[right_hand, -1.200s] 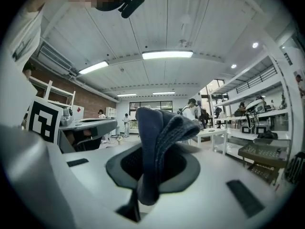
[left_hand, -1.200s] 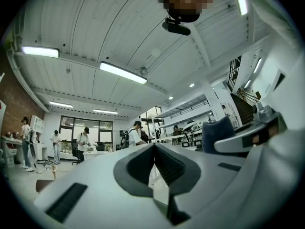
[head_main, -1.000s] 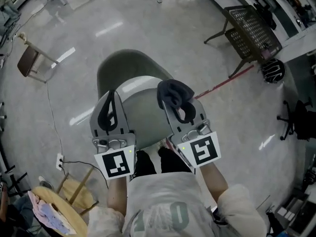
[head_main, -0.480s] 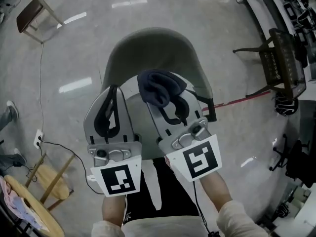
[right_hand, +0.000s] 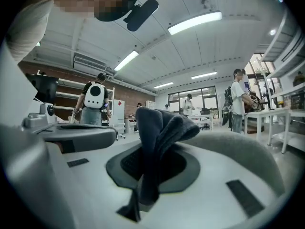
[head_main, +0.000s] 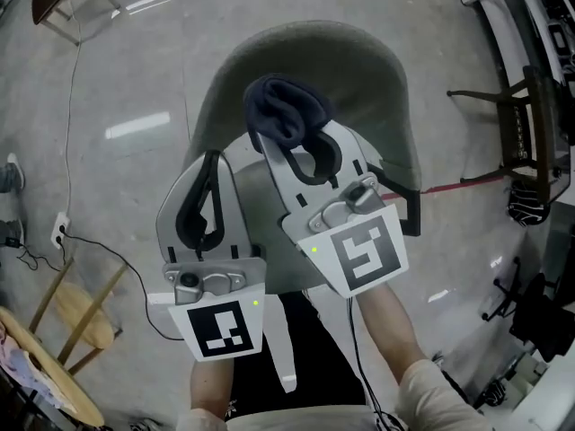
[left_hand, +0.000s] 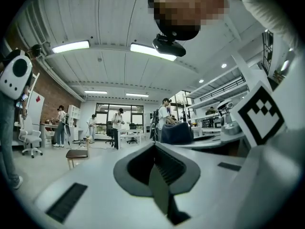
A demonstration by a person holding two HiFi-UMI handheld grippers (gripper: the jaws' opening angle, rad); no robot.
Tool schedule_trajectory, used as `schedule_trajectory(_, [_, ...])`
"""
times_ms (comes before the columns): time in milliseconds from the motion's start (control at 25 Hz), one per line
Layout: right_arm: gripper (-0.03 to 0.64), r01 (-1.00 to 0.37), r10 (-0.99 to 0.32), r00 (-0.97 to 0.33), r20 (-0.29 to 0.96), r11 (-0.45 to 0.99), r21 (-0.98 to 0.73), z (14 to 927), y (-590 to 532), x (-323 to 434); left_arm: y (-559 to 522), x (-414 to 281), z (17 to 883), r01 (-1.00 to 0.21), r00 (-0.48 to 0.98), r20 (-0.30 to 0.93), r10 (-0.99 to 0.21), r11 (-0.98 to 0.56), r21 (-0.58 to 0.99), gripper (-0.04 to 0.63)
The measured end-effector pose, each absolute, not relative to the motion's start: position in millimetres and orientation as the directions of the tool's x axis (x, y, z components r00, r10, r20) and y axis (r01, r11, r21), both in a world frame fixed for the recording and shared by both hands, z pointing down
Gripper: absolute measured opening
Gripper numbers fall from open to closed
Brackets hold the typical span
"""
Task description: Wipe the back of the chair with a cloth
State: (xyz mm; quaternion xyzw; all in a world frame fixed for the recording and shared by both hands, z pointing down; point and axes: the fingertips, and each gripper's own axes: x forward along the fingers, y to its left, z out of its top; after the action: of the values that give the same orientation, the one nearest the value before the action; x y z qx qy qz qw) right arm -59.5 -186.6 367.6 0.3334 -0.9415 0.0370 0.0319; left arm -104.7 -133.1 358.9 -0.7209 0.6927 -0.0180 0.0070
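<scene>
A grey-green shell chair (head_main: pixel 368 79) stands on the floor below me, its curved back rim on the far side. My right gripper (head_main: pixel 286 151) is shut on a dark bunched cloth (head_main: pixel 283 110), which hangs over the inner face of the chair near the back's left part. In the right gripper view the cloth (right_hand: pixel 159 128) sticks up from the closed jaws, with the chair rim (right_hand: pixel 238 151) just behind. My left gripper (head_main: pixel 207 171) is shut on nothing, beside the right one over the seat's left edge. Its closed jaws (left_hand: pixel 159 175) point out into the room.
A wooden stool (head_main: pixel 81 321) stands at lower left, and a cable (head_main: pixel 72 151) runs across the floor beside it. A black metal chair (head_main: pixel 530 124) and a red strip (head_main: pixel 458 184) lie to the right. Several people stand far off in the room (left_hand: pixel 116 125).
The right gripper with the cloth has moved forward, from over the seat up toward the chair's back. The left gripper stays shut beside it, nearly still.
</scene>
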Motion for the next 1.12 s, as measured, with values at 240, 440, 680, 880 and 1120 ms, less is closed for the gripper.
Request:
schedule_trajectory(240, [0.058,-0.591,-0.587,-0.805,0.084,0.806,-0.033,383.4,-209.7,-87.1,-143.6,-113.6,372.8,-1.0,0.012,0.021,-1.0,-0.013,-0.025,0.015])
schedule_trajectory(440, [0.058,-0.58,-0.576,-0.813,0.087,0.814,-0.025,392.4,-222.8,-105.1,-146.1,-118.6,391.1,-1.0,-0.009,0.063,-0.998,0.009,-0.014,0.015])
schedule_trajectory(680, [0.058,-0.597,-0.595,-0.798,0.093,0.802,0.006,394.0,-230.9,-108.1,-145.4,-119.4,400.3,-1.0,-0.004,0.083,-0.997,0.002,-0.025,0.015])
schedule_trajectory(880, [0.058,-0.648,-0.648,-0.754,0.107,0.761,0.04,391.7,-245.5,-90.3,-151.7,-115.9,401.4,-1.0,-0.004,0.082,-0.997,0.003,-0.013,0.015])
schedule_trajectory(1120, [0.058,-0.758,-0.757,-0.639,0.135,0.65,0.061,393.5,-268.0,-45.3,-156.3,-104.1,402.3,-1.0,0.026,0.089,-0.996,-0.027,-0.015,0.015])
